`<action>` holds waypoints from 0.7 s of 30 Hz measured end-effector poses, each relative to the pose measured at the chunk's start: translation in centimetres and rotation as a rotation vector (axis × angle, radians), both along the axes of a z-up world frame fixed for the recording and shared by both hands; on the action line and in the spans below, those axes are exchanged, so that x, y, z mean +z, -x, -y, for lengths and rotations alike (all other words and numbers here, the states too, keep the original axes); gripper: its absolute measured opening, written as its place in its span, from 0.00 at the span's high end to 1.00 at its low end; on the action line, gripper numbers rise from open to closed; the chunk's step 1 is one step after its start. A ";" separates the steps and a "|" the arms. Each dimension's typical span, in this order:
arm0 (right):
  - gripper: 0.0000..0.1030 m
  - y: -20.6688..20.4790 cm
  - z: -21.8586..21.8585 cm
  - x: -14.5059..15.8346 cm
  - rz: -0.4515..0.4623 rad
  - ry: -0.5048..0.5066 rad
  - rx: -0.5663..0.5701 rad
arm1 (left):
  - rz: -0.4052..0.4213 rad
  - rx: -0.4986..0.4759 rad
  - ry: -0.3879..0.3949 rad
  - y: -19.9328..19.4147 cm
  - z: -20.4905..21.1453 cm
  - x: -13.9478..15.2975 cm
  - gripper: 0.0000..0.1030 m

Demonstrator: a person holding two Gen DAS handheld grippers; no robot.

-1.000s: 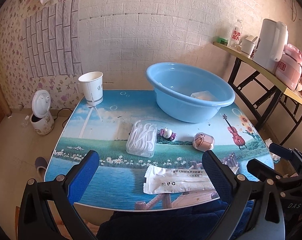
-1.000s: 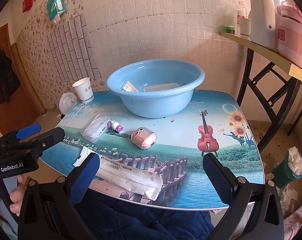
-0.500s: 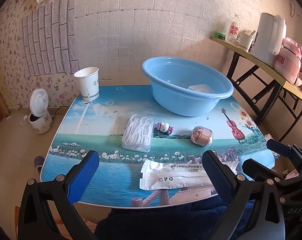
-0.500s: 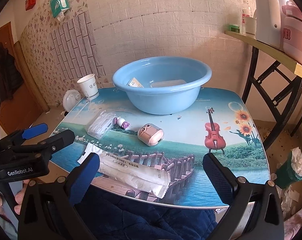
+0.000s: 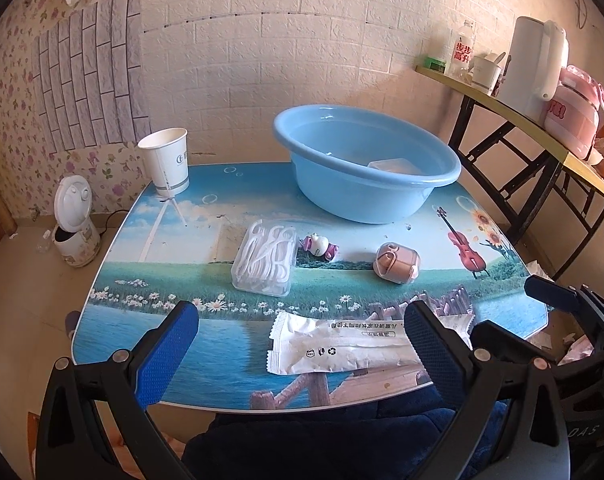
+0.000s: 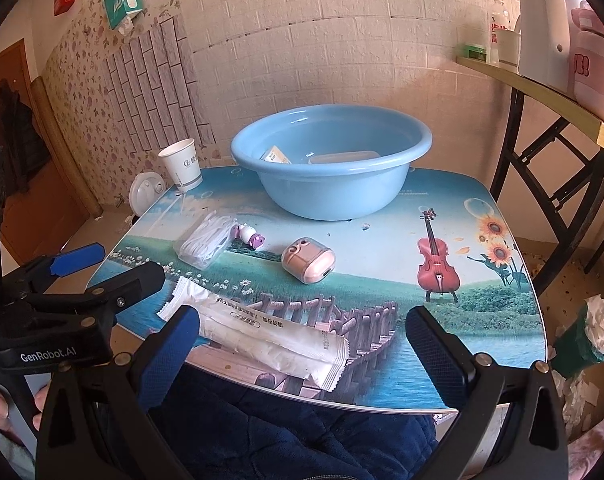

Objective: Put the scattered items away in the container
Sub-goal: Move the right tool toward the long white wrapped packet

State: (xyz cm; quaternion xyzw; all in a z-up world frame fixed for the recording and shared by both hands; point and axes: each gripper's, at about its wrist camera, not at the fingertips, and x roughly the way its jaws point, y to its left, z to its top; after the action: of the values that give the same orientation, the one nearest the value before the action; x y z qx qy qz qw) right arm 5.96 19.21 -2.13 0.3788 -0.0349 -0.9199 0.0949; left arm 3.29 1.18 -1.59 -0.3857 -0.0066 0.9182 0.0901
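Note:
A light blue basin [image 5: 366,168] [image 6: 330,160] stands at the back of the picture-printed table [image 5: 181,344] and holds a white box and a small packet. In front of it lie a clear box of floss picks [image 5: 263,258] [image 6: 203,240], a small purple-and-white toy [image 5: 319,245] [image 6: 249,236], a pink earbud case [image 5: 396,263] [image 6: 308,260] and a long white wrapper [image 5: 342,346] [image 6: 261,332] at the near edge. My left gripper [image 5: 302,344] hovers open over the near edge above the wrapper. My right gripper [image 6: 302,344] is open too, likewise empty.
A white paper cup [image 5: 165,162] [image 6: 183,164] stands at the table's back left corner. A white appliance [image 5: 75,220] sits on the floor to the left. On the right, a side table [image 5: 542,136] carries a kettle and a pink cooker. A blue-clothed lap shows below.
Both cameras have pulled back and risen slightly, so the table and items sit a bit farther away. Nothing on the table has moved and both grippers stay open.

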 end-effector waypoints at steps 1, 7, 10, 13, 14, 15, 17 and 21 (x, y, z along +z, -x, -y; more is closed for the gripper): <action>0.00 0.0 0.0 0.0 0.002 0.000 0.002 | 0.002 0.000 0.002 0.0 -0.1 -0.1 0.00; 0.00 0.1 0.2 -0.3 0.008 0.001 0.006 | 0.009 0.001 0.001 0.2 0.1 -0.3 0.00; 0.00 0.2 0.0 -0.4 0.013 0.006 0.002 | 0.014 0.004 0.003 0.3 0.2 -0.5 0.00; 0.00 0.3 -0.2 -0.5 0.016 0.010 -0.003 | 0.019 0.009 0.008 0.5 0.3 -0.8 0.00; 0.00 0.3 -0.2 -0.6 0.017 0.010 -0.005 | 0.022 0.011 0.007 0.6 0.4 -0.9 0.00; 0.00 0.3 -0.3 -0.6 0.018 0.011 -0.007 | 0.025 0.013 0.007 0.6 0.5 -1.0 0.00; 0.00 0.3 -0.4 -0.7 0.018 0.011 -0.011 | 0.029 0.017 0.008 0.6 0.6 -1.2 0.00; 0.00 0.5 -0.7 -1.0 0.027 0.010 -0.019 | 0.035 0.023 0.011 0.7 0.9 -1.5 0.00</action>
State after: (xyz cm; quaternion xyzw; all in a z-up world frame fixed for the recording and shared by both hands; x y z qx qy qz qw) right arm 5.45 19.95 -3.17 0.3905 -0.0442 -0.9153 0.0876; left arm 2.59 0.27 -3.11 -0.4022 -0.0074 0.9122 0.0772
